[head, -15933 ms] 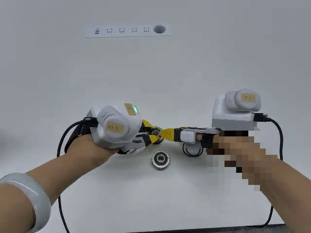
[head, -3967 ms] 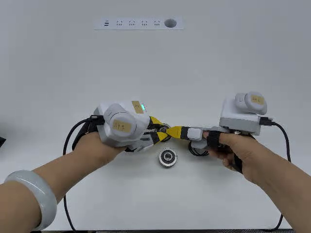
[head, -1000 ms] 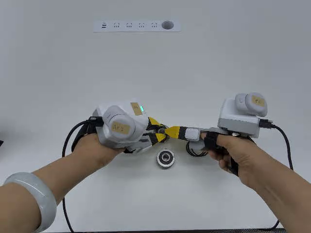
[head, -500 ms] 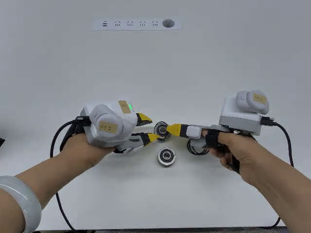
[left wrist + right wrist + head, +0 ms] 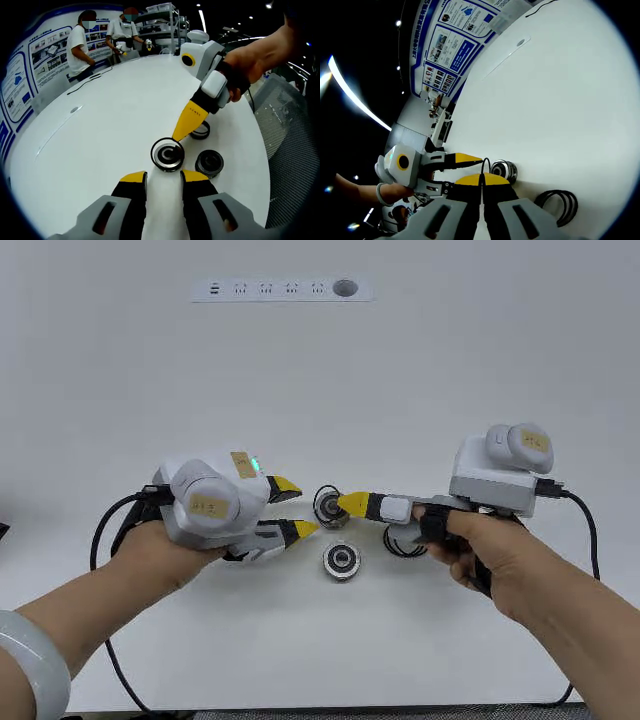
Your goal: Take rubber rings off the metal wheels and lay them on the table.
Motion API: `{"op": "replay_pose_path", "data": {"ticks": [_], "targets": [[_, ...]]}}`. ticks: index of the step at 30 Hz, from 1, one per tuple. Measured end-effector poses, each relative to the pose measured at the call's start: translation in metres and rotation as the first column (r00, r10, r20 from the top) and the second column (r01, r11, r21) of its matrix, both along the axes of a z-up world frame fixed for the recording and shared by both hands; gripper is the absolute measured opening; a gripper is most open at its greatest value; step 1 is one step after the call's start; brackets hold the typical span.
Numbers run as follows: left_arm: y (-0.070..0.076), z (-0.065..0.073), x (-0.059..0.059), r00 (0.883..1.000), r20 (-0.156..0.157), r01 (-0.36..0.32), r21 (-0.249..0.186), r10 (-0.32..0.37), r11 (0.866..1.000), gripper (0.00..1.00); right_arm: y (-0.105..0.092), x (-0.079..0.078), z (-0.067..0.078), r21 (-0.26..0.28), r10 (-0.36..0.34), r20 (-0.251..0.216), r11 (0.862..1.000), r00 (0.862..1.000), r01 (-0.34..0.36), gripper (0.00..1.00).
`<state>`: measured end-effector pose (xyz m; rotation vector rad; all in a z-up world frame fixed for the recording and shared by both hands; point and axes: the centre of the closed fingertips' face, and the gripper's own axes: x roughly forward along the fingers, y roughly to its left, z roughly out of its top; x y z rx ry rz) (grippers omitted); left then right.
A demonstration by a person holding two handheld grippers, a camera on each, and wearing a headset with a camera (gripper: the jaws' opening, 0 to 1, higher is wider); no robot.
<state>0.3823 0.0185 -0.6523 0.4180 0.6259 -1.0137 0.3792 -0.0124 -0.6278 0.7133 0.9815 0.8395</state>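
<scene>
Pinching rubber ring [image 5: 152, 154] | right hand-held gripper [image 5: 344, 504] closed, level | left hand-held gripper [image 5: 164, 176] parted, empty

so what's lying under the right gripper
Black rubber rings lie on the table under the right gripper; its body covers part of them, so their count can't be told.

Right tool [image 5: 350, 504] partly hides the loose rubber rings [image 5: 398, 553]
</scene>
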Motion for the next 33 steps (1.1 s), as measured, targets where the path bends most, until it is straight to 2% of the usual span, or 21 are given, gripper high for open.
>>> {"op": "replay_pose_path", "data": {"ticks": [17,25,33], "targets": [[0.006,0.003,-0.002,1.0,0.002,-0.017,-0.011,0.017,1.0,0.36,-0.002,-0.01,0.014,0.028,0.0,0.009,1.0,1.0,-0.001,0.02],[0.008,0.004,-0.002,1.0,0.003,-0.027,-0.02,0.027,0.999,0.41,-0.015,-0.02,0.017,0.038,-0.026,0.005,0.999,1.0,0.026,0.02],[0.01,0.002,-0.005,0.999,-0.003,-0.034,-0.017,0.034,0.999,0.45,-0.037,-0.03,0.009,0.031,-0.075,-0.018,0.997,0.997,0.075,0.02]]}}
